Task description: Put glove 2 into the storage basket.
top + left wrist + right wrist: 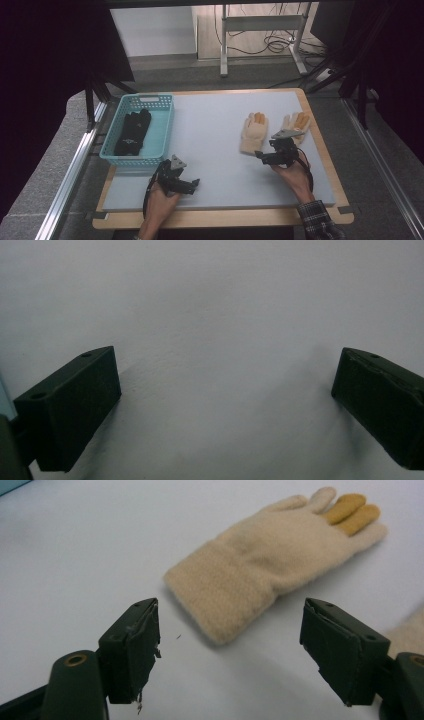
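Two cream knit gloves with orange fingertips lie flat at the right of the pale mat: the left glove (253, 132) (270, 560) and the right glove (296, 125), whose cuff edge (412, 632) peeks in at the right of the right gripper view. My right gripper (264, 156) (230, 650) is open just short of the left glove's cuff, jaws wide, nothing between them. My left gripper (189, 184) (225, 400) is open over bare mat near the front left, by the basket. A pair of black gloves (133, 132) lies in the teal basket (161, 131).
The mat (215, 150) rests on a wooden board (225, 218) with a dark floor around it. A metal rail (75, 170) runs along the left side. A table frame and cables (270, 35) stand beyond the far edge.
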A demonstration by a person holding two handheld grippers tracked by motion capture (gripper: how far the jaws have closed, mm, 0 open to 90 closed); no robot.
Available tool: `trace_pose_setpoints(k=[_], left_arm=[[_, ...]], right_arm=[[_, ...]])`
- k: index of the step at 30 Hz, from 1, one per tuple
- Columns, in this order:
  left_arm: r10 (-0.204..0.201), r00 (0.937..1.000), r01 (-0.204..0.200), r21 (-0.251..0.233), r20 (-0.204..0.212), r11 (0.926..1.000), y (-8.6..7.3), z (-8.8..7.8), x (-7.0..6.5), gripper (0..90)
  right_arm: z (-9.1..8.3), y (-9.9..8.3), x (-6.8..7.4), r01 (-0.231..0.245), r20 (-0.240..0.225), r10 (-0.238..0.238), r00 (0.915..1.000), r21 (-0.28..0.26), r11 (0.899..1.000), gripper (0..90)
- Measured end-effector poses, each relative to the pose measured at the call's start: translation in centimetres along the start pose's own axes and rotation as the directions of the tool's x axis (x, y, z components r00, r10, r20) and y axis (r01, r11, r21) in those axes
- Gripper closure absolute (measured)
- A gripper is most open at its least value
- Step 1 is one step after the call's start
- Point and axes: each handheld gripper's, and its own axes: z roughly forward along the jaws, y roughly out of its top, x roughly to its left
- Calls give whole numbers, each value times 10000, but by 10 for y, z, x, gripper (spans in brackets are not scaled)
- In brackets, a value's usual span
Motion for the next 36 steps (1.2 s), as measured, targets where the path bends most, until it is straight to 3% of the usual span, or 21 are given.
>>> trace_pose_setpoints(k=[6,12,19,24,27,36], left_arm=[[-1,10000,1,4,1,10000,0,0,0,0],[3,10000,-3,3,-1,10000,0,0,0,0],[46,10000,-46,36,7,10000,0,0,0,0],[45,10000,-45,36,8,10000,0,0,0,0],[47,10000,-47,35,6,10000,0,0,0,0],[40,10000,-40,21,5,10000,0,0,0,0]], right_arm=[[10,14,-5,209,-51,-209,9998,25,9998,314],[23,32,-13,457,204,-456,9987,-20,9990,390],[53,50,-27,518,579,-529,9969,201,9985,334],[77,50,-34,561,657,-598,9960,579,9967,282],[91,45,-34,893,840,-972,9917,931,9916,291],[87,46,-27,885,1340,-1043,9855,1188,9890,610]])
